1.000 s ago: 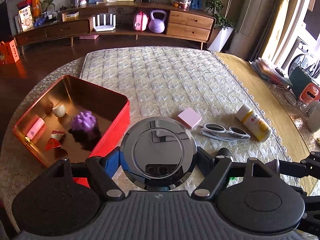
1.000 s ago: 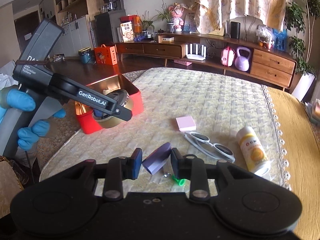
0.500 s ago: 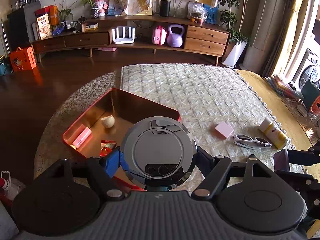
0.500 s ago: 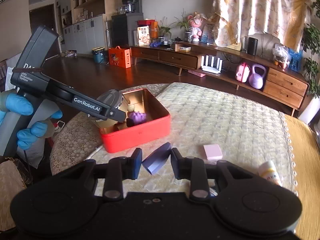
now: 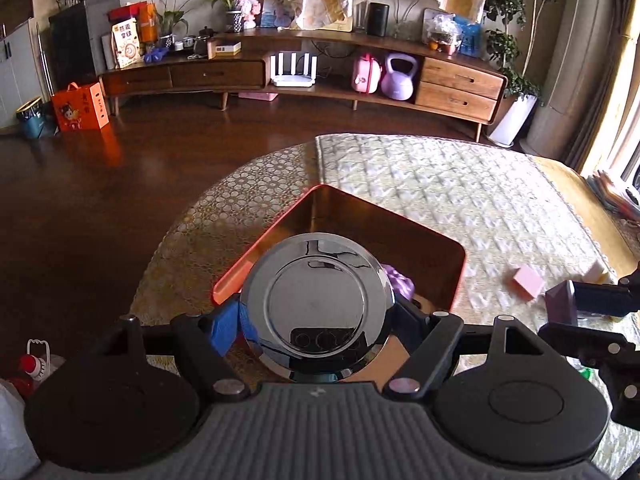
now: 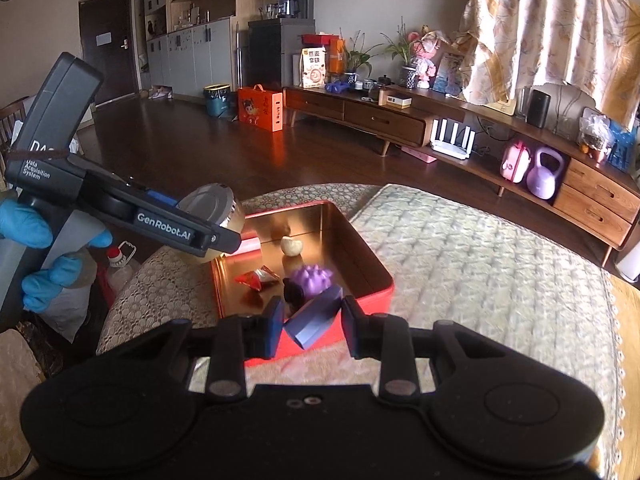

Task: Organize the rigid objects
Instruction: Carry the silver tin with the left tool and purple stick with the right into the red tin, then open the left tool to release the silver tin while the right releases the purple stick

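Note:
My left gripper (image 5: 316,320) is shut on a round shiny metal tin (image 5: 316,306) and holds it above the near left side of the red metal box (image 5: 460,276). The tin also shows in the right wrist view (image 6: 214,216). My right gripper (image 6: 312,320) is shut on a small purple block (image 6: 314,318), just over the red box's (image 6: 368,300) near wall. Inside the box lie a purple spiky ball (image 6: 312,278), a red wrapper (image 6: 258,278), a cream nut-like piece (image 6: 291,246) and a pink stick (image 6: 248,245).
A pink square block (image 5: 528,282) lies on the quilted table mat (image 5: 440,184) right of the box. The table's round edge (image 5: 192,216) drops to a dark wood floor. A bottle (image 6: 116,264) stands on the floor beside the table.
Both grippers have moved left toward the red box with their loads. The tin now hangs over the box and the purple block has reached its near wall.

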{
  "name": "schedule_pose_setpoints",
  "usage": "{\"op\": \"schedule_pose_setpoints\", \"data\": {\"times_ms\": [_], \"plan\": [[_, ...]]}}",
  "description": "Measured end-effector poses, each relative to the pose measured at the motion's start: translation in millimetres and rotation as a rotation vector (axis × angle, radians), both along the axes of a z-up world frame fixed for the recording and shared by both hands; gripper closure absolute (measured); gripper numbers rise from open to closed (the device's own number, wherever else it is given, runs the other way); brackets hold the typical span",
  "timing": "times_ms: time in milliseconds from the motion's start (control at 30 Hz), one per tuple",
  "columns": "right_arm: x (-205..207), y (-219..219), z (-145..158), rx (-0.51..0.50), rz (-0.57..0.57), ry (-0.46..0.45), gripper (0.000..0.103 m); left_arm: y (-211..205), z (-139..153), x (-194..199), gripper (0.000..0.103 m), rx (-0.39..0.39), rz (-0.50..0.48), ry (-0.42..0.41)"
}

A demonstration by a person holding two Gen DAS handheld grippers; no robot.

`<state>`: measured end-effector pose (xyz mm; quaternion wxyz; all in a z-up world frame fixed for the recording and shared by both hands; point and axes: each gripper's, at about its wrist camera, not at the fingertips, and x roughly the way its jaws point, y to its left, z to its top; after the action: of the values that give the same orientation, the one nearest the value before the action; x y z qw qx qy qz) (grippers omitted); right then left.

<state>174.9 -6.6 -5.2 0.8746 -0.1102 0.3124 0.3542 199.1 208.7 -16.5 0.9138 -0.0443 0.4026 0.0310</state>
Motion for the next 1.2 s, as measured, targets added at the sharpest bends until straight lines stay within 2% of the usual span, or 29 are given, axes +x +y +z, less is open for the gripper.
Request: {"op": "schedule_pose_setpoints", "data": {"times_ms": [267, 533, 833, 1200], "plan": [[19.7, 45.7, -25.7, -0.026, 0.032, 0.039, 0.073, 10.4, -11.3, 41.4, 0.025, -0.002, 0.008, 0.012], [27.8, 79.1, -51.6, -0.078, 0.073, 0.078, 0.073, -0.8, -28.8, 81.0, 0.025, -0.009, -0.022, 0.040], [34.1, 95.1, -68.0, -0.095, 0.091, 0.123, 0.073, -22.5, -51.6, 111.8, 0.025, 0.005, -0.088, 0.078], [35.4, 100.0, -75.2, -0.110, 0.071, 0.163, 0.073, -28.8, -69.2, 138.8, 0.025, 0.042, -0.083, 0.136]]}}
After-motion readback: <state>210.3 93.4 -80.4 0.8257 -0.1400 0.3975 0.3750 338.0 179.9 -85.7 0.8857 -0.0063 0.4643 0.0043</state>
